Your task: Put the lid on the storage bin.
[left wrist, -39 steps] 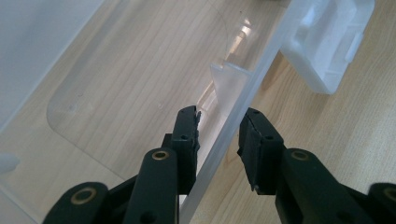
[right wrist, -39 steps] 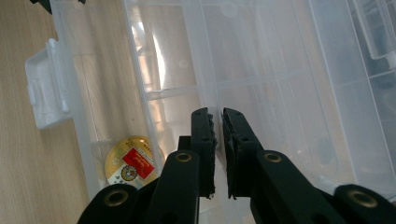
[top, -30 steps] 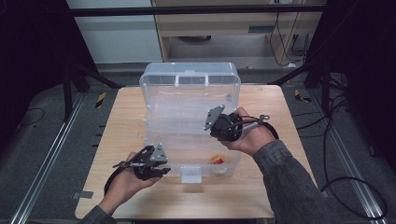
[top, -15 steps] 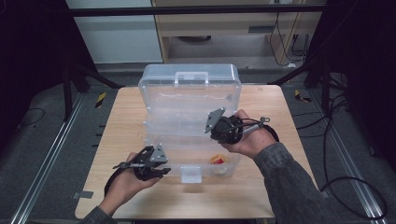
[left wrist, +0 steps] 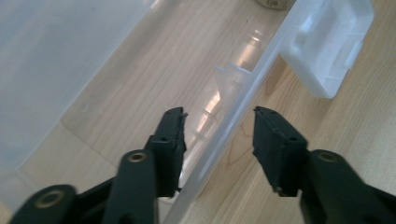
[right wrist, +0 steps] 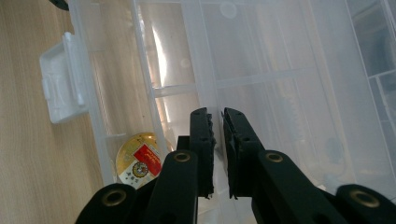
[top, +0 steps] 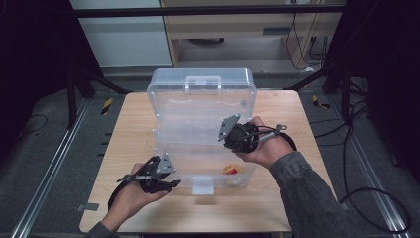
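A clear plastic organiser box (top: 198,99) lies open on the wooden table (top: 133,129), its lid raised at the back. A round gold and red tin (top: 230,169) (right wrist: 137,161) rests in a front compartment. My left gripper (top: 171,179) (left wrist: 219,128) is open, one jaw on each side of the box's front wall (left wrist: 243,107), just left of the white latch (left wrist: 327,46). My right gripper (top: 233,144) (right wrist: 218,116) hangs over the box's right half. Its jaws are closed on a thin clear divider wall (right wrist: 205,56), with only a sliver of gap.
The latch (top: 202,184) (right wrist: 58,88) sticks out from the box's front edge. Bare tabletop lies left, right and in front of the box. Dark metal frame legs (top: 74,94) and cables (top: 346,129) stand on the floor around the table.
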The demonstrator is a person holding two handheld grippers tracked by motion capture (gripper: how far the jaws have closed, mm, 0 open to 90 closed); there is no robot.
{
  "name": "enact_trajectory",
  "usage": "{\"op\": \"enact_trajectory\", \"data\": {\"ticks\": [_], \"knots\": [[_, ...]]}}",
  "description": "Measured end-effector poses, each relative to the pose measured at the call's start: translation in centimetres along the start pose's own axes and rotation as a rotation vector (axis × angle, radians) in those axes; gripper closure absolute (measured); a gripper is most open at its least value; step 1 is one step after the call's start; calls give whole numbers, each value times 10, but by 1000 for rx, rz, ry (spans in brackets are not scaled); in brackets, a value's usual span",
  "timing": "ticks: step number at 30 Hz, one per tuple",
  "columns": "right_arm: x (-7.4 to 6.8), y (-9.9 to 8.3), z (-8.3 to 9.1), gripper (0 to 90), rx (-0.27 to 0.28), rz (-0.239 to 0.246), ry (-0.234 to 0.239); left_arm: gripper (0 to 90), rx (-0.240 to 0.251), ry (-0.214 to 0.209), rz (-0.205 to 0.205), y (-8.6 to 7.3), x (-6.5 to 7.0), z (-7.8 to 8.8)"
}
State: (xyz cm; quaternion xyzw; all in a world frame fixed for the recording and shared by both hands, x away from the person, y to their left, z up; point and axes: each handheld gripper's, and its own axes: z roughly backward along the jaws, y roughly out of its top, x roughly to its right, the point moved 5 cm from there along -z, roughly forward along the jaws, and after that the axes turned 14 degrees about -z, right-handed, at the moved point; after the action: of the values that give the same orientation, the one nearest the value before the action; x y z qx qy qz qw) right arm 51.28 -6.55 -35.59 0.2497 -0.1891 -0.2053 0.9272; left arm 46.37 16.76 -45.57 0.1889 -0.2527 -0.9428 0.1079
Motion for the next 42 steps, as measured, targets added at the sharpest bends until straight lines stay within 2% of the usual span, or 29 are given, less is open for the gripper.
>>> {"op": "enact_trajectory", "data": {"ticks": [5, 9, 16, 27, 36, 42], "knots": [[0, 0, 0, 828, 0, 0, 0, 456, 59, 0, 28, -1, 0, 21], [0, 0, 0, 828, -1, 3, 0, 447, 106, -15, 48, -2, 2, 38], [-1, -1, 0, 831, -3, 8, 2, 453, 114, -4, 61, -8, 0, 49], [-4, -3, 0, 833, -3, 10, 9, 460, 123, 24, 107, -26, -8, 66], [-5, -4, 0, 833, -2, 11, 12, 482, 121, 54, 152, -47, -24, 83], [-6, -5, 0, 833, -1, 11, 13, 505, 138, 80, 183, -51, -37, 93]]}}
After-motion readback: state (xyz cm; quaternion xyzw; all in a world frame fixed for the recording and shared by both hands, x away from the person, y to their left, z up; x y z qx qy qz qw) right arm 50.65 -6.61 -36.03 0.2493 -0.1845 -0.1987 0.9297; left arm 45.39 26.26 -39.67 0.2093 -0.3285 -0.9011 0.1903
